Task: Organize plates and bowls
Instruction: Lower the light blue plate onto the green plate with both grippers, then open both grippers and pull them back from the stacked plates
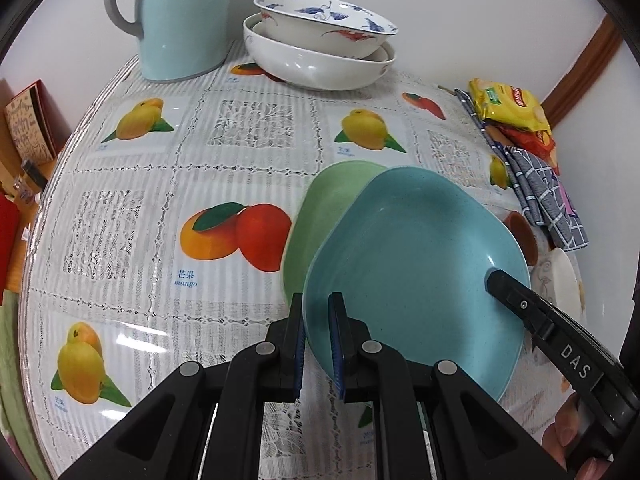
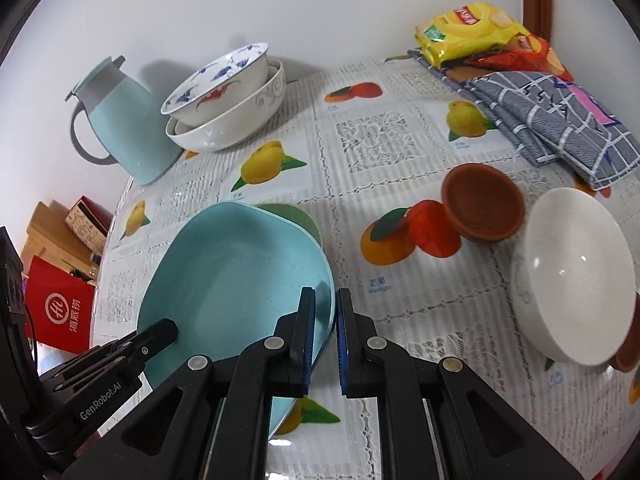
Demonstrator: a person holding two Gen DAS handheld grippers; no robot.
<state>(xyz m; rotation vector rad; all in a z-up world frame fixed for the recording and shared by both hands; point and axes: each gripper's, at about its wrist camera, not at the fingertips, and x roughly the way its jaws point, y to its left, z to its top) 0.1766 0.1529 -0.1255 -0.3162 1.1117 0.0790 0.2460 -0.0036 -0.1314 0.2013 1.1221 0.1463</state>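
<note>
Both grippers grasp the same blue plate: the left gripper (image 1: 316, 320) clamps its near rim with one finger on each face, and the right gripper (image 2: 325, 316) pinches the opposite edge the same way. That blue plate (image 1: 412, 264) is tilted, overlapping a green plate (image 1: 320, 216) lying just behind it on the desk (image 1: 160, 184). A brown bowl (image 2: 482, 208) and a white bowl (image 2: 576, 276) sit to the right, close together and possibly touching. Far back, a blue-patterned bowl (image 1: 324, 20) nests in a white bowl beside a pale blue jug (image 1: 180, 20). Readable writing: "mango" on the fruit-print cloth, "DAS" and "GenRobot.AI" on the gripper bodies; the yellow snack packet (image 2: 468, 32) has print too small to read.
</note>
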